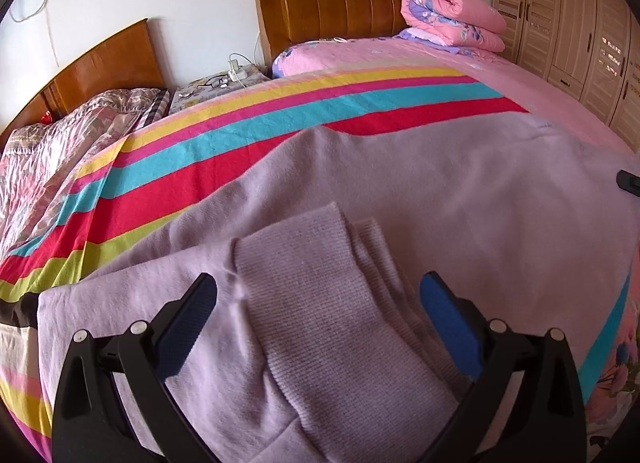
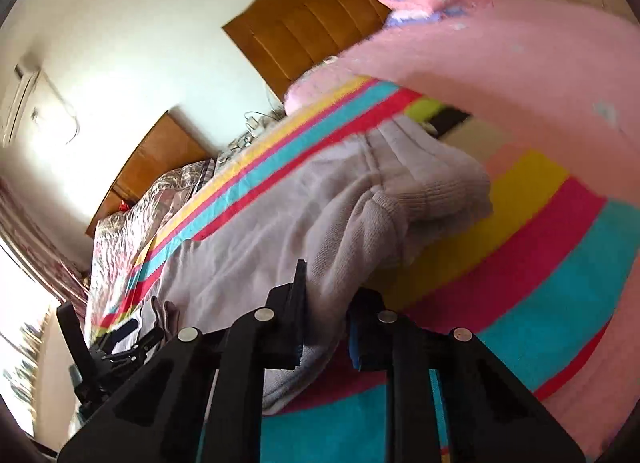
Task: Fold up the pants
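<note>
On the striped bedspread (image 1: 248, 131), left gripper (image 1: 320, 315) spread over pants (image 1: 440, 199); right gripper (image 2: 326, 303) pinching them.

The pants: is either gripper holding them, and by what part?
The right gripper pinches the pants by a side fold of fabric near the ribbed waistband. The left gripper is open, holding nothing.

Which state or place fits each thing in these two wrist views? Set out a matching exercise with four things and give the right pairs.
Things:
1. left tool
2. right tool
3. rolled pink quilt
4. lilac pants

States or places:
A. at the head of the bed, by the headboard
B. open, fingers either side of a ribbed cuff
C. spread on the striped sheet
D. shut on a fold of fabric

Pairs: 1-B, 2-D, 3-A, 4-C
</note>
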Available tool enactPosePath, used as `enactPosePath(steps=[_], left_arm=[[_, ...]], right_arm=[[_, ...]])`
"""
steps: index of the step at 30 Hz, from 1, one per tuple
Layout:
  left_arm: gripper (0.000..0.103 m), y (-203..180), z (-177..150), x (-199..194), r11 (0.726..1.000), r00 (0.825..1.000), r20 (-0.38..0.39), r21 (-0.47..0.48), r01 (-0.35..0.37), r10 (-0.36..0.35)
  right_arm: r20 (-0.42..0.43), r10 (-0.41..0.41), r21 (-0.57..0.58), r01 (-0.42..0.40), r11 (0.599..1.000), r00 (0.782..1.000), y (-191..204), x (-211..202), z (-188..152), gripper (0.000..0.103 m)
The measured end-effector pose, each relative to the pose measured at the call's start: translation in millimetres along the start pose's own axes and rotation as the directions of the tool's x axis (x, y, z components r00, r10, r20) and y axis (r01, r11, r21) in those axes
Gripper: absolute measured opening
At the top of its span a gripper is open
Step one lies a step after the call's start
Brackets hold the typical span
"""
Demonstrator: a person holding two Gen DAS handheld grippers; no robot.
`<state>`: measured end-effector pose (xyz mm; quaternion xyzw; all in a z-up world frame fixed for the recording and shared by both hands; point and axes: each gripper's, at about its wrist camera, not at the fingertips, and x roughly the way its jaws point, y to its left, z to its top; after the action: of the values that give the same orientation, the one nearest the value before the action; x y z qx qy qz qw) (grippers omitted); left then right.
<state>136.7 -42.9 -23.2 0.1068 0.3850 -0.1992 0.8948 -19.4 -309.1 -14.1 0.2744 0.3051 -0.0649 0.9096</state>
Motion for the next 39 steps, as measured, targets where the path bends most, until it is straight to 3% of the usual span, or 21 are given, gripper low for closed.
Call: enactPosePath(steps=[3,6,9,12,13,15,16,17,20,23,24,27,31,32,34,35,39], left_arm=[[0.102,29.6,7.3,-37.2,0.996,0.994,0.094,-0.066,-0.053,0.059],[0.102,72.5,5.6,-71.5,0.976,0.974,0.149,-0.160,-0.146,0.170],[0.102,121.0,-8.8,-100.2,0.931,0.950,0.145,-0.285,-0.226,0.276],[0.102,164.4,-32.6,-122.2,0.875,0.930,0.103,-0.388,-0.290,0.353],[0.102,176.1,-41.6,-127.6,0.860,0.926,0.087,-0.412,-0.303,0.368],[0.102,193.6,-58.9,-134.6,0.836,0.922,0.048,-0.442,-0.325,0.384],[0.102,200.5,-67.2,-136.3,0.831,0.926,0.033,-0.452,-0.323,0.377],[0.102,205.1,-74.5,-137.1,0.828,0.929,0.020,-0.461,-0.319,0.369],[0.102,208.0,-93.6,-137.1,0.833,0.938,-0.010,-0.456,-0.313,0.348],[0.102,202.0,-106.5,-134.0,0.846,0.947,-0.020,-0.445,-0.294,0.319],[0.102,198.2,-108.9,-131.6,0.852,0.951,-0.019,-0.439,-0.285,0.308],[0.102,184.8,-110.6,-126.8,0.867,0.955,-0.021,-0.412,-0.278,0.297],[0.102,175.5,-117.9,-125.5,0.875,0.963,-0.023,-0.410,-0.255,0.270],[0.102,174.9,-119.6,-126.6,0.875,0.963,-0.025,-0.413,-0.253,0.267],[0.102,175.5,-123.1,-132.1,0.872,0.962,-0.022,-0.418,-0.257,0.273],[0.102,177.7,-124.6,-135.6,0.869,0.960,-0.019,-0.421,-0.260,0.278],[0.102,189.0,-132.8,-150.0,0.846,0.954,-0.009,-0.460,-0.271,0.300]], right_arm=[[0.080,0.081,-0.273,-0.056,0.961,0.994,81.2,-12.2,18.9,0.020],[0.023,0.217,-0.545,-0.170,0.821,0.976,173.1,-7.4,8.1,0.020],[-0.147,0.312,-0.748,-0.312,0.586,0.939,258.9,8.1,-45.1,0.020],[-0.367,0.264,-0.852,-0.436,0.290,0.892,312.7,27.5,-128.3,0.020],[-0.426,0.223,-0.855,-0.471,0.219,0.877,320.8,36.0,-155.1,0.021],[-0.477,0.118,-0.862,-0.490,0.130,0.871,325.6,55.3,-195.6,0.025],[-0.504,0.101,-0.851,-0.513,0.115,0.858,321.2,60.8,-207.0,0.026],[-0.541,0.098,-0.825,-0.550,0.127,0.835,319.6,65.9,-210.1,0.031],[-0.615,0.131,-0.757,-0.629,0.177,0.778,319.1,65.2,-201.4,0.061],[-0.644,0.186,-0.708,-0.671,0.222,0.742,321.3,57.5,-187.5,0.062],[-0.647,0.207,-0.693,-0.679,0.241,0.734,317.7,52.6,-179.4,0.058],[-0.628,0.240,-0.684,-0.672,0.283,0.740,320.8,51.1,-165.8,0.049],[-0.641,0.184,-0.698,-0.666,0.264,0.745,334.3,71.2,-184.1,0.039],[-0.636,0.162,-0.713,-0.655,0.252,0.754,335.7,76.3,-191.1,0.037],[-0.613,0.165,-0.738,-0.635,0.227,0.772,335.7,77.4,-196.2,0.024],[-0.595,0.188,-0.746,-0.624,0.231,0.781,336.8,71.7,-191.8,0.010],[-0.543,0.261,-0.773,-0.596,0.216,0.798,342.3,38.6,-173.3,0.010]])
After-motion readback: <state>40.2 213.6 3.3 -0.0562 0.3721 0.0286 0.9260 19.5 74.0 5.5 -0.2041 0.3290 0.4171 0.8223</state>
